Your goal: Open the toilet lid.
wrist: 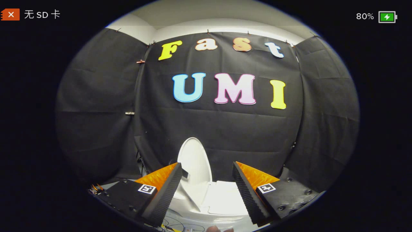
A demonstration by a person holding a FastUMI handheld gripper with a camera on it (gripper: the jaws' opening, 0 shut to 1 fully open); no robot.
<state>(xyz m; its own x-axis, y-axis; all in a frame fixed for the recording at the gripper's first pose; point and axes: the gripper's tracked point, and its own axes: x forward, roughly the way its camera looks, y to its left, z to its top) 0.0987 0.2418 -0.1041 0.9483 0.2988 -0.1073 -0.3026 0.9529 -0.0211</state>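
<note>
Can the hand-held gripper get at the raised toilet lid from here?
Probably yes. The hand-held gripper is open, and the toilet lid stands upright just ahead of its left finger, with nothing between them.

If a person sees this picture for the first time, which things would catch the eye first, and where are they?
First, the white toilet lid, standing raised against the black cloth wall, just beyond the fingers. Next, the hand-held gripper, its two fingers wide apart and holding nothing, with the white toilet tank top showing between them.
</note>
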